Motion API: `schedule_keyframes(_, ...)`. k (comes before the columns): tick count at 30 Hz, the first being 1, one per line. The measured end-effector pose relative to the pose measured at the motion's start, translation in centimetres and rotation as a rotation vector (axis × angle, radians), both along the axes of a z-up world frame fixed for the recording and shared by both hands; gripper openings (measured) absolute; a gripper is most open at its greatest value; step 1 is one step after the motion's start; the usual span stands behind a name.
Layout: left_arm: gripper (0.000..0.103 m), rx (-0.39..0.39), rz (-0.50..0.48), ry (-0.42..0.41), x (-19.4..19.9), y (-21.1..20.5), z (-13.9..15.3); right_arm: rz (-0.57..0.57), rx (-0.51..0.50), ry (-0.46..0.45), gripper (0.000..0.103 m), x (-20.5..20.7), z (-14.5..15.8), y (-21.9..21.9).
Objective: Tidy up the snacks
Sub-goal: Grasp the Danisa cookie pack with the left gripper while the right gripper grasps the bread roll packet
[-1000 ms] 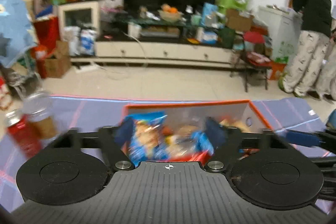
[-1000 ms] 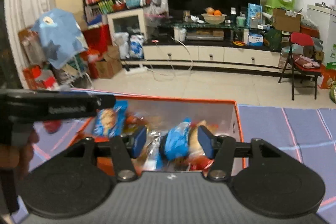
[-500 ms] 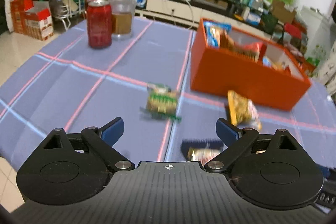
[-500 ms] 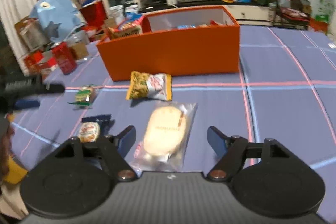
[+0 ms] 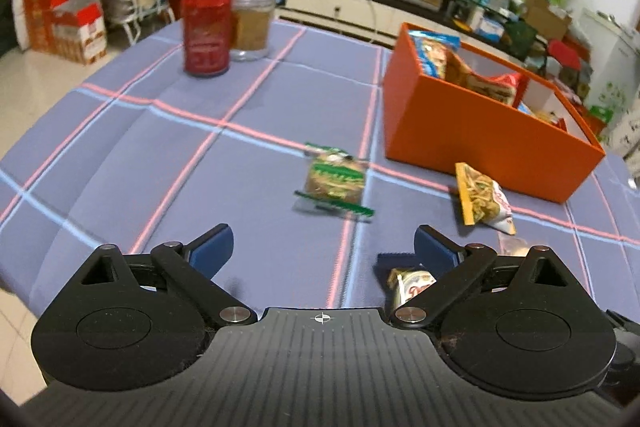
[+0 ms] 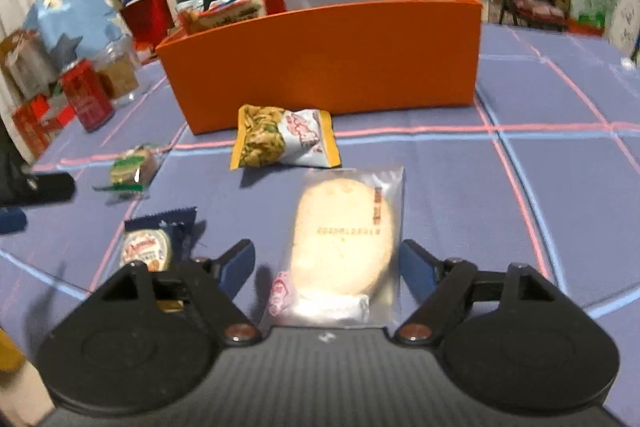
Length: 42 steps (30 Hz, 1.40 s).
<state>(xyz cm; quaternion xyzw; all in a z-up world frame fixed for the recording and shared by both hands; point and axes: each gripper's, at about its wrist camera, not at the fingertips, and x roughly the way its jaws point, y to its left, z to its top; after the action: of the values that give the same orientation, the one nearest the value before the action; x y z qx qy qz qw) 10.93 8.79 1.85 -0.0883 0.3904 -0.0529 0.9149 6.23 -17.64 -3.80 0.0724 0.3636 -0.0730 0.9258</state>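
An orange box (image 5: 480,131) with several snack bags in it stands on the checked blue tablecloth. My left gripper (image 5: 320,239) hovers over the cloth with its jaws opening and nothing between them. A green packet (image 5: 334,183) lies just ahead of it, and a yellow packet (image 5: 482,197) lies to the right. A dark blue packet (image 5: 412,281) is partly hidden behind its right finger. My right gripper (image 6: 326,259) is open and low over the cloth. A clear-wrapped round pastry (image 6: 344,235) lies flat between its fingers. Beyond it are the yellow packet (image 6: 284,137) and the orange box (image 6: 320,67).
A red can (image 5: 207,29) and a glass jar (image 5: 252,23) stand at the table's far left. In the right wrist view the green packet (image 6: 130,169) and dark blue packet (image 6: 154,247) lie to the left. The table's near edge is close below the left gripper.
Both grippers have come away from above the orange box and dropped toward the loose packets in front of it. Both sets of jaws stand wider. The right gripper has closed in around the pastry.
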Motion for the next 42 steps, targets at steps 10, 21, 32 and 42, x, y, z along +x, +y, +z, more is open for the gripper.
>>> schedule_keyframes(10,0.074,0.012,-0.094,0.066,-0.6,-2.9,-1.8,0.2,-0.082,0.138,0.054,-1.4,1.1,-5.4)
schedule_keyframes(21,0.051,0.062,-0.175,0.135,0.0,-7.7,-3.7,0.17,-0.061,0.103,0.06,-1.3,0.8,-7.4)
schedule_keyframes(32,0.053,0.212,-0.19,0.095,0.5,-10.4,-4.7,0.155,-0.06,0.094,0.062,-1.1,0.8,-7.0)
schedule_keyframes(42,0.06,0.211,-0.179,0.085,0.5,-10.3,-4.9,0.143,-0.058,0.093,0.062,-1.1,0.8,-7.0)
